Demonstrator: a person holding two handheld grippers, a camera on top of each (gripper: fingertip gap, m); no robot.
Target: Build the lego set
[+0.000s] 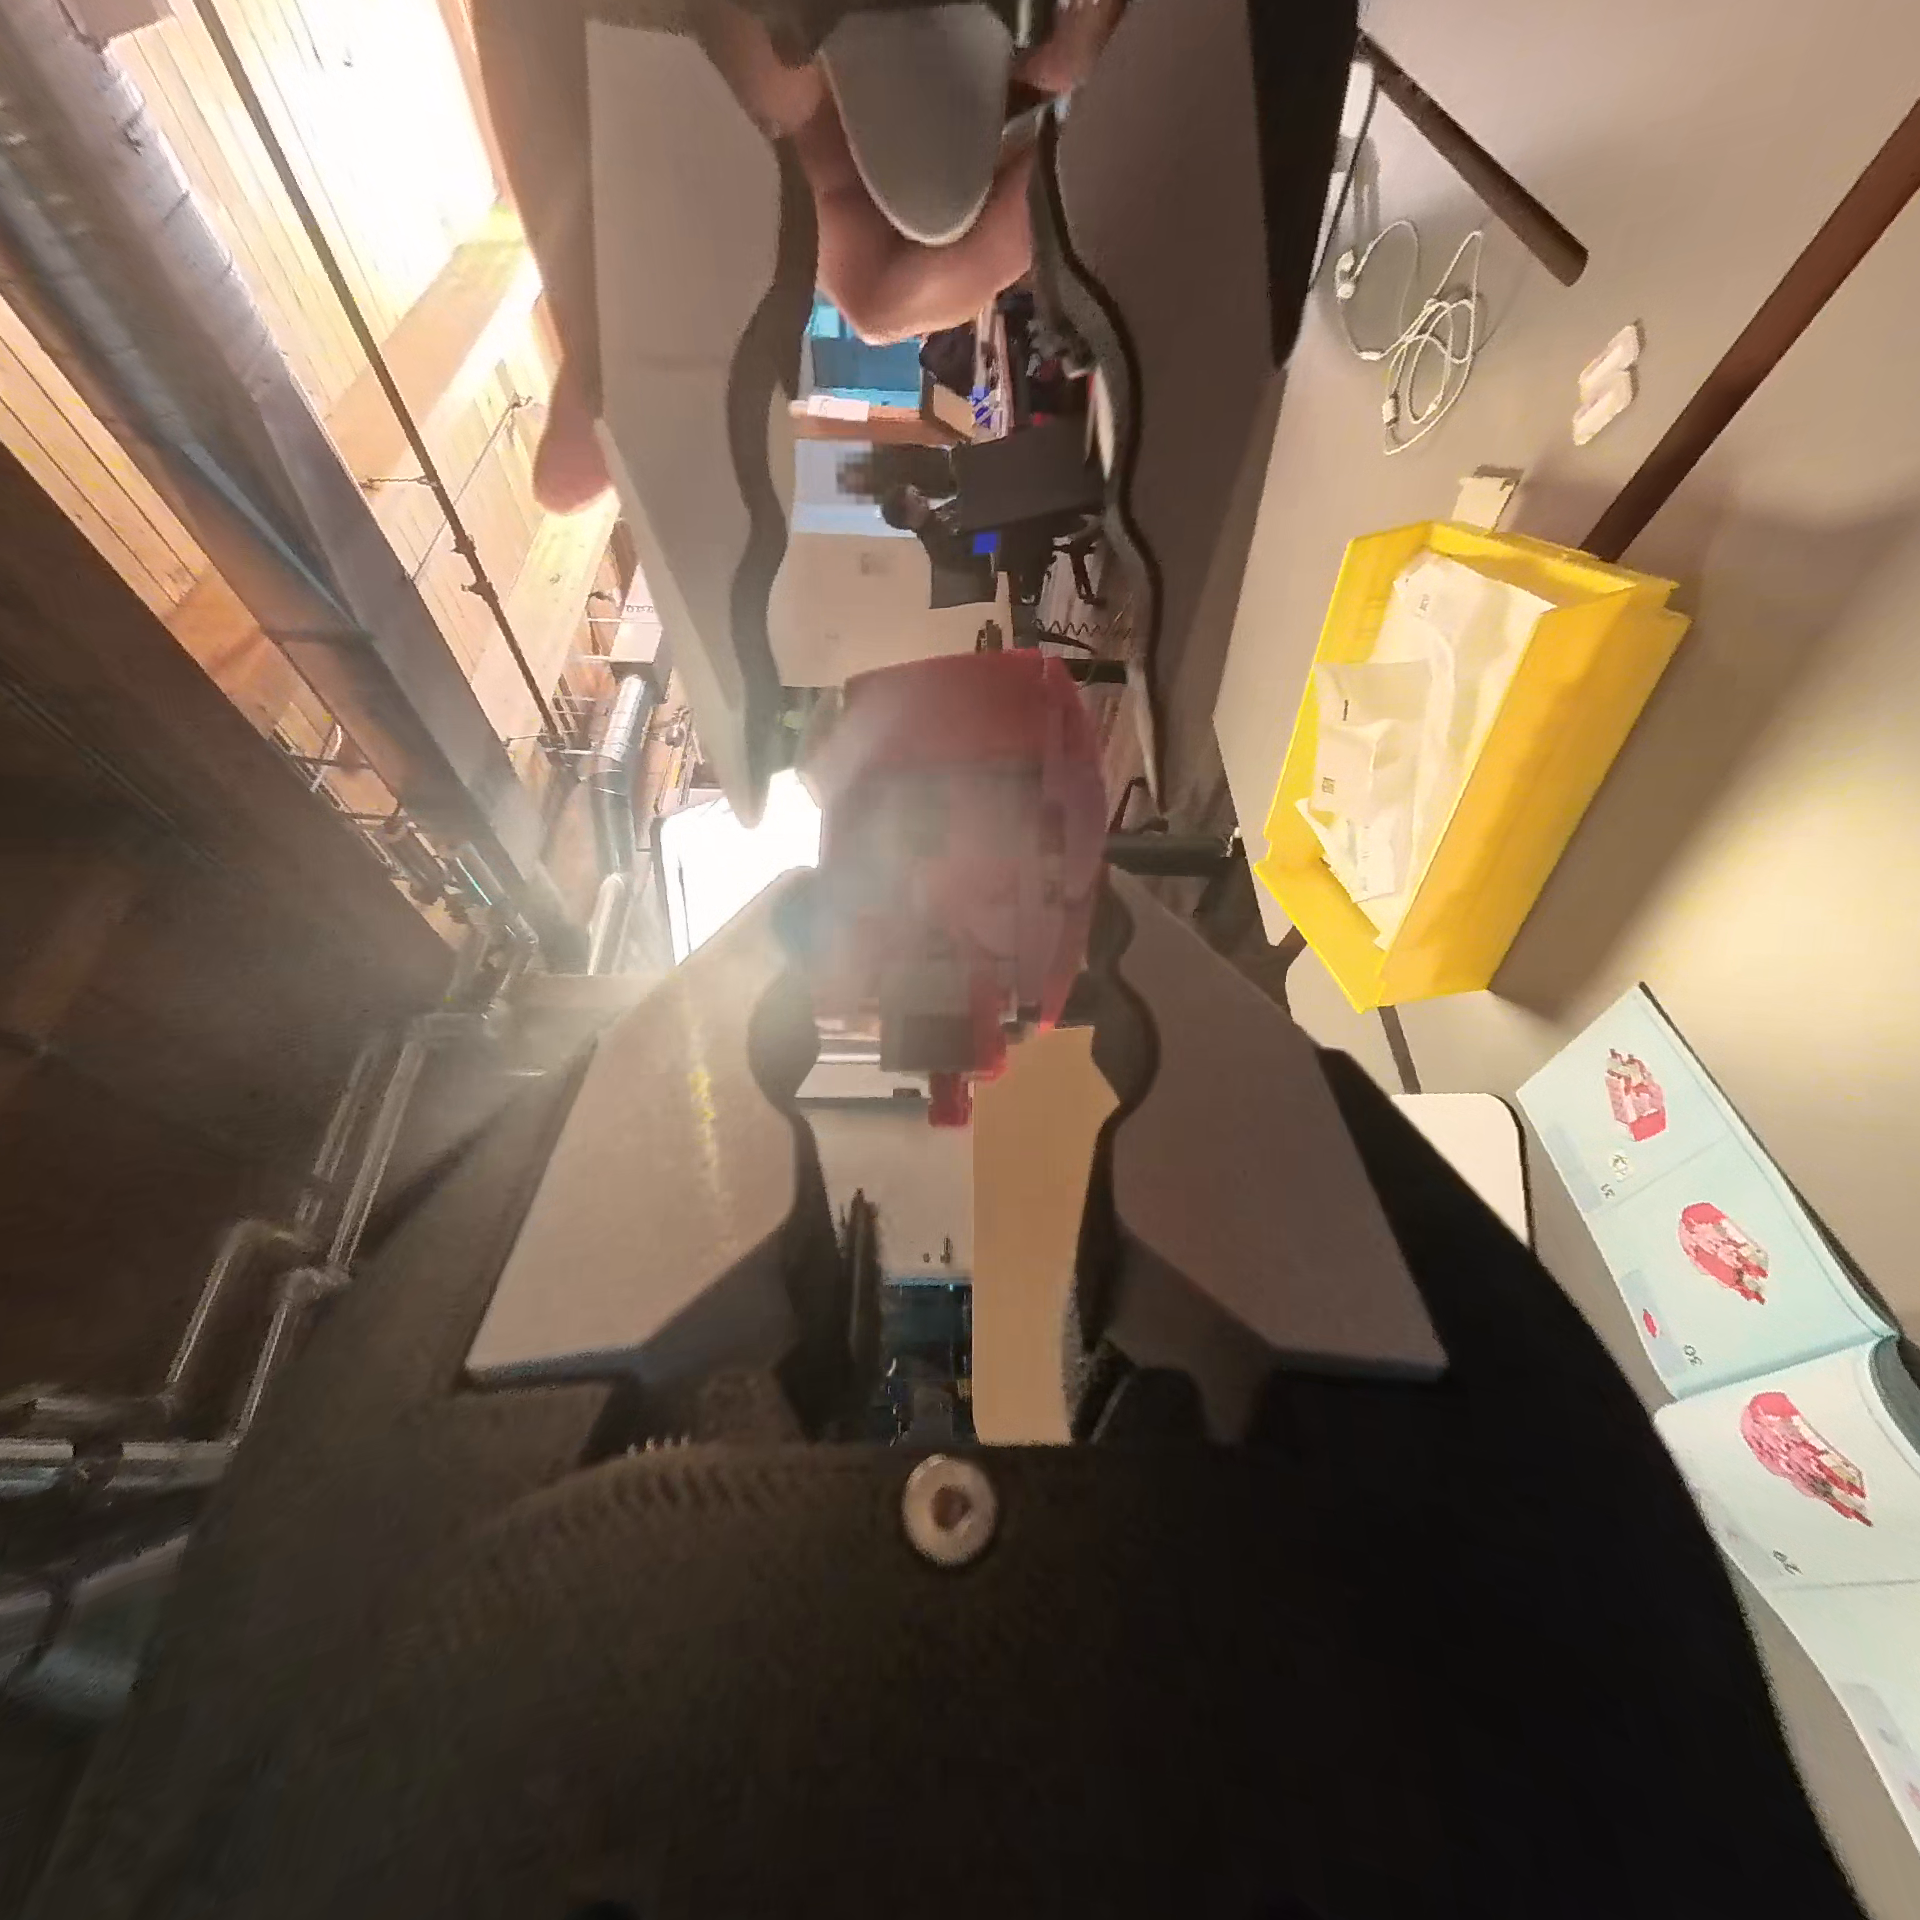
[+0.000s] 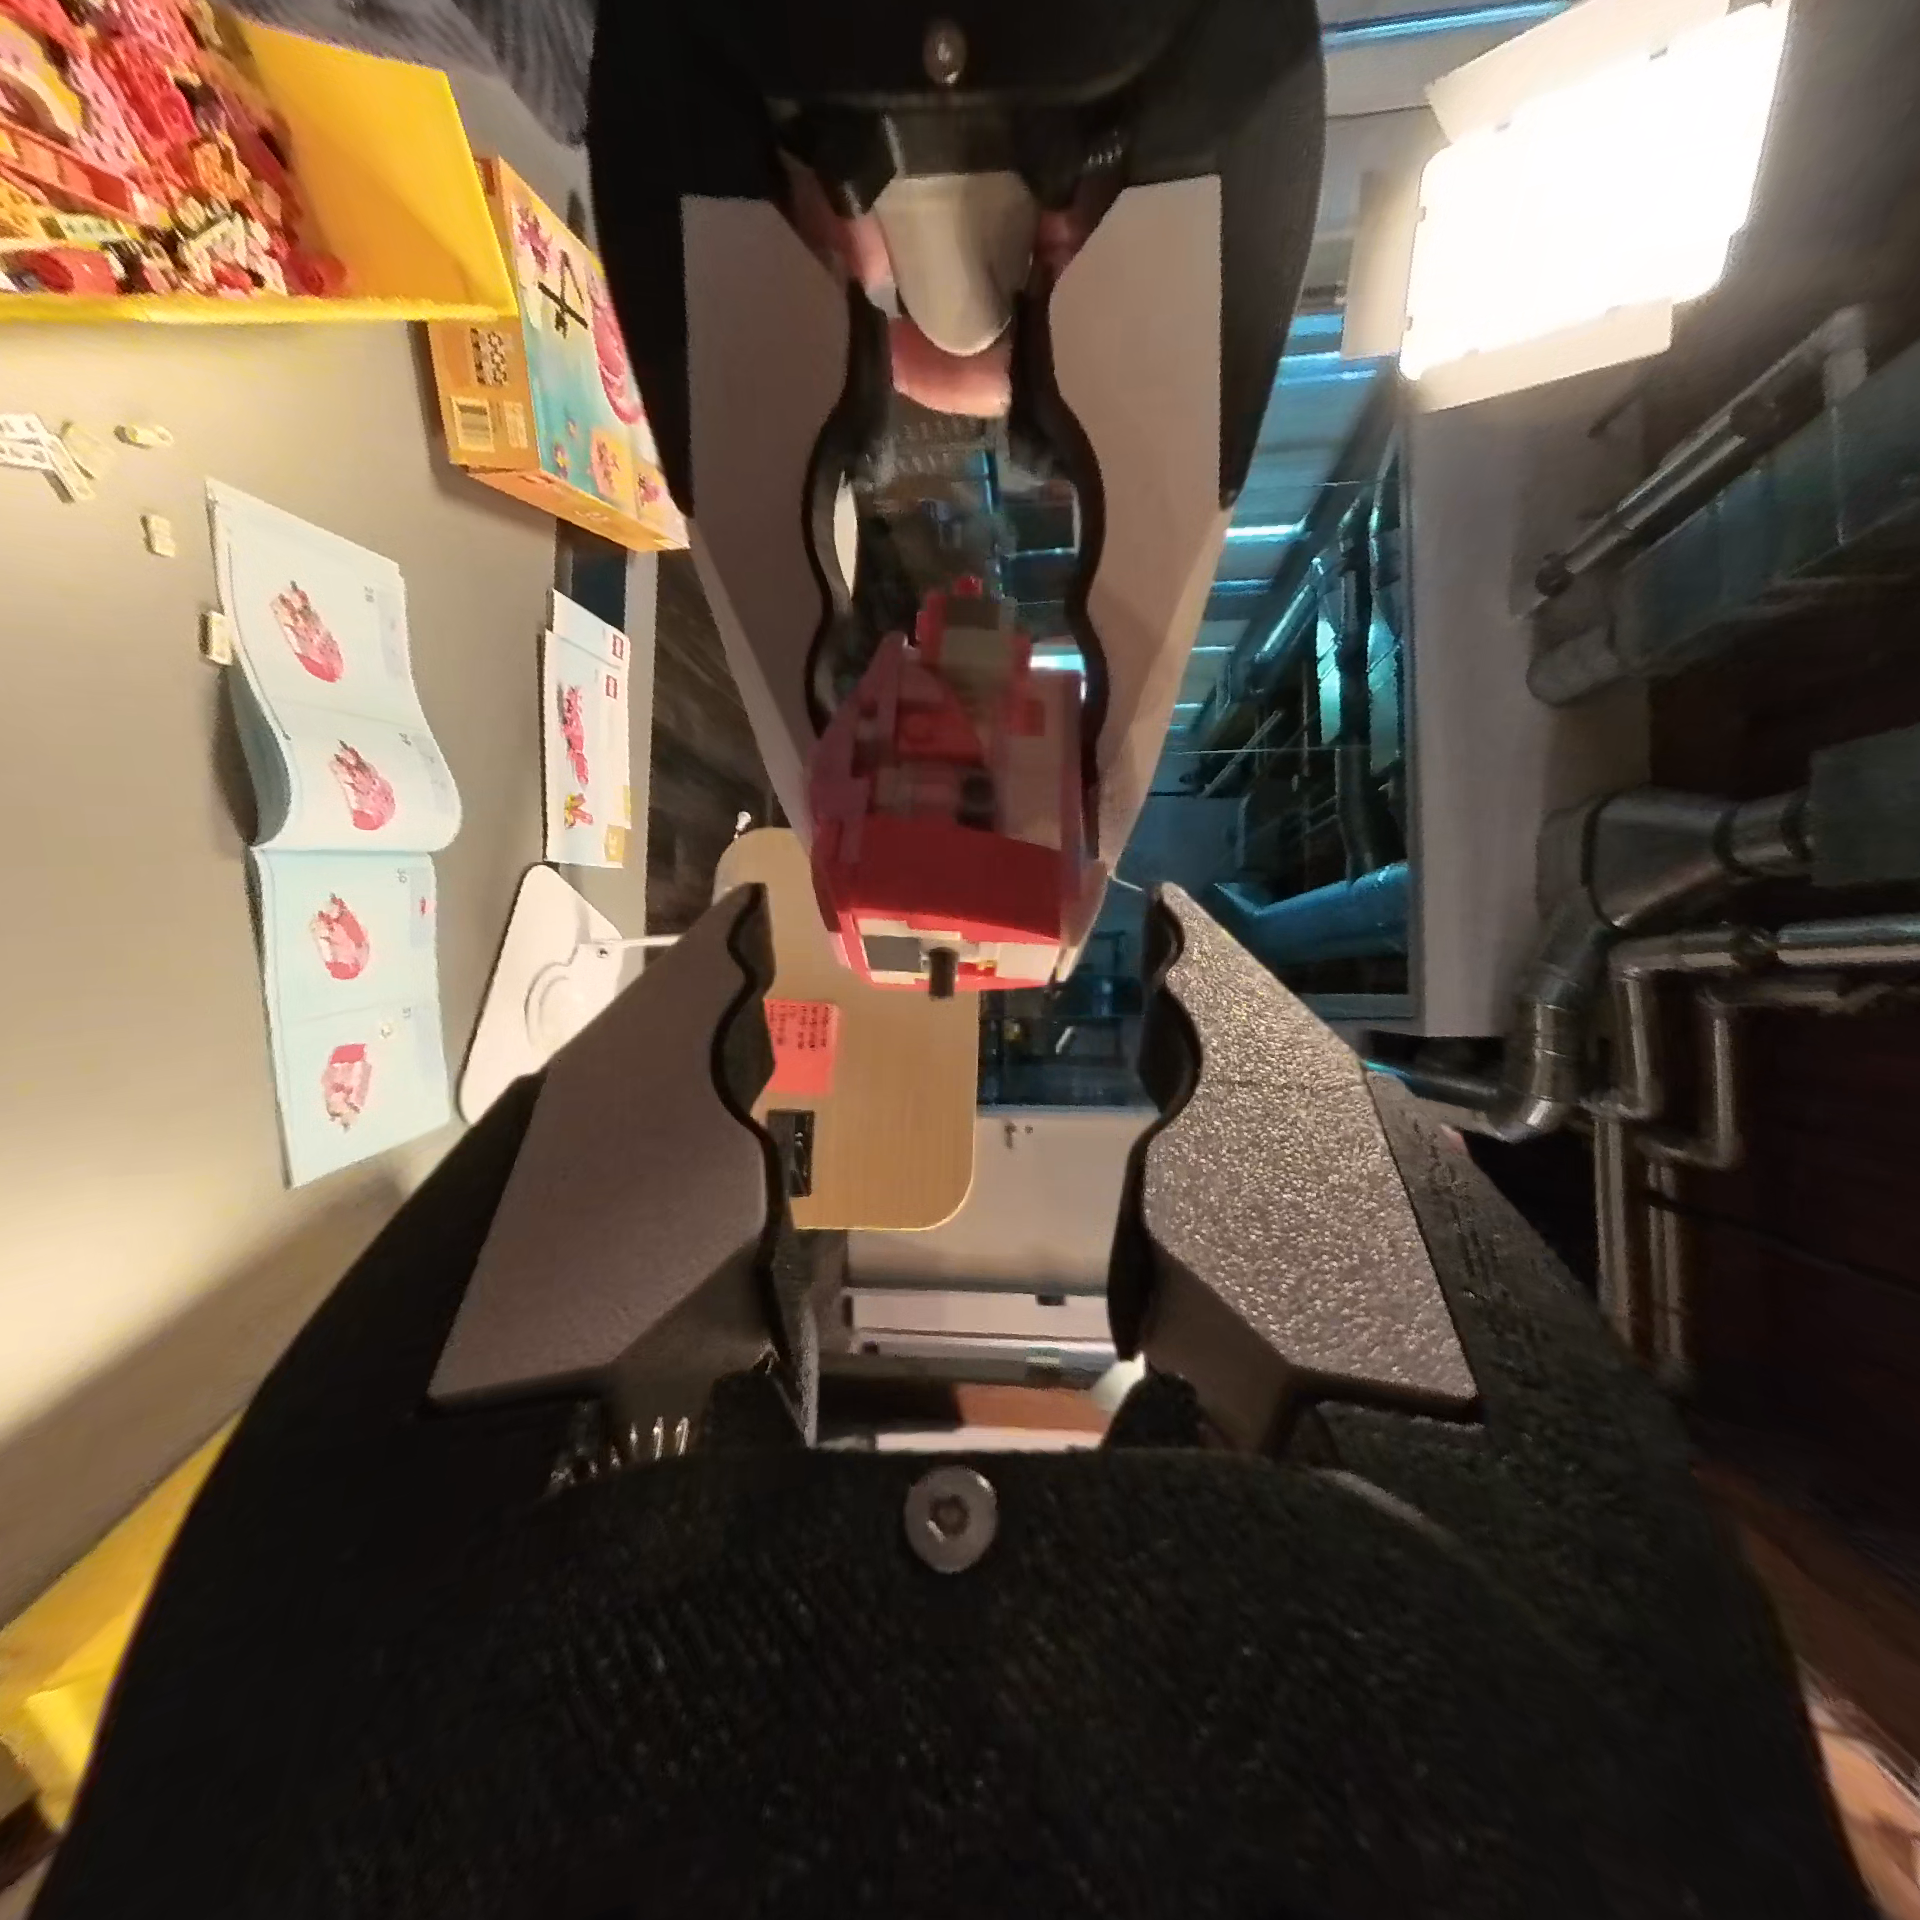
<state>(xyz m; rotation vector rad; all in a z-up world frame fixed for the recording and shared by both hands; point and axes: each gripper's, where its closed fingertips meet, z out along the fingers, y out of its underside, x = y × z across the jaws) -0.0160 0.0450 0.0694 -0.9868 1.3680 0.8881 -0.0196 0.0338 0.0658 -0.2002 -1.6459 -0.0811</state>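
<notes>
My left gripper (image 1: 945, 914) is shut on a red, pink and white brick model (image 1: 956, 831), which sits blurred between its grey fingers. In the right wrist view the same gripper (image 2: 956, 873) reaches in from the top with the model (image 2: 935, 862) pinched between its pads, and a black peg sticks out of the model's near end. My right gripper (image 2: 961, 935) is open. Its dark fingertips (image 2: 743, 935) stand either side of the model's near end, with a gap on each side. In the left wrist view the right gripper (image 1: 951, 748) comes from the top, held by a hand (image 1: 894, 270).
Both grippers are raised beside a grey table (image 2: 104, 935). On it lie an open instruction booklet (image 2: 332, 831), a product box (image 2: 551, 364), a yellow bin of red and pink bricks (image 2: 156, 156) and small loose white bricks (image 2: 52, 447). A second yellow bin with white bags (image 1: 1455, 758) and white cables (image 1: 1423, 322) show in the left wrist view.
</notes>
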